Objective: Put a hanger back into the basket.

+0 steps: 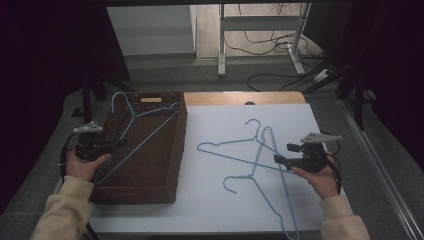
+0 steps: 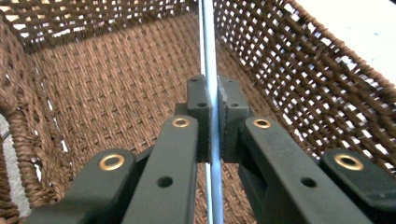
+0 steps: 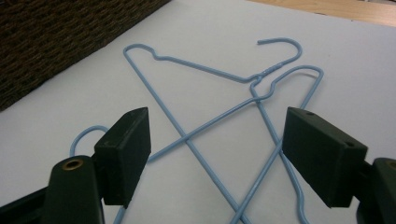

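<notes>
- a person at a table works a handheld gripper in each hand, cream sleeves entering from the near edge.
- the left gripper point(image 2: 212, 121) is clamped on the wire of a blue hanger point(image 1: 142, 131), which lies tilted across the brown wicker basket point(image 1: 165, 170), its hook rising over the far rim.
- the right gripper point(image 3: 217, 156) is spread wide, holding nothing, just above two more blue hangers point(image 3: 219, 100) that lie crossed on the white sheet point(image 1: 210, 200) right of the basket.
- cables point(image 1: 270, 42) trail on the floor beyond the table.
</notes>
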